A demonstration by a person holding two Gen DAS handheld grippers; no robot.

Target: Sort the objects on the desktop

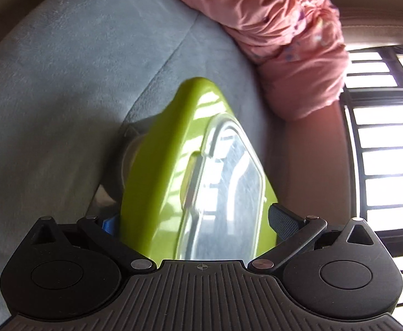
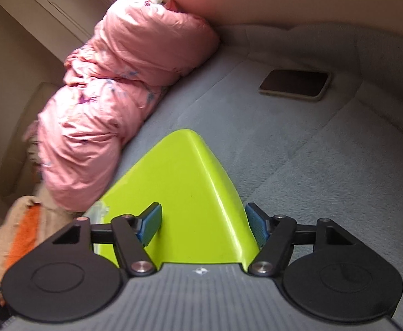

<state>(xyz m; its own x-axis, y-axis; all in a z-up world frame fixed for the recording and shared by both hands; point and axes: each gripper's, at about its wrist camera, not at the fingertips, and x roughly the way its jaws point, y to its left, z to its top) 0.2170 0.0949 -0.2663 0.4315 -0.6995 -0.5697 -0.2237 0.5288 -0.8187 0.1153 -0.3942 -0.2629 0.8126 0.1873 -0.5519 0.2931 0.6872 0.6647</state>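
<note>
A lime-green box (image 1: 157,171) with a clear lid panel (image 1: 229,182) fills the middle of the left wrist view, tilted on its side over a grey bedsheet (image 1: 63,82). My left gripper (image 1: 195,220) is shut on its near end; the left blue pad is mostly hidden behind the box. In the right wrist view a plain lime-green box face (image 2: 184,182) sits between the blue pads (image 2: 256,229) of my right gripper (image 2: 204,220), which press on its two sides. I cannot tell whether both grippers hold the same box.
A bunched pink quilt (image 2: 113,93) lies along the left of the bed. A dark phone (image 2: 295,84) lies flat on the grey sheet (image 2: 325,165) at the far right. Window bars (image 1: 378,151) stand at the right in the left wrist view. An orange and beige cloth (image 2: 22,229) lies near left.
</note>
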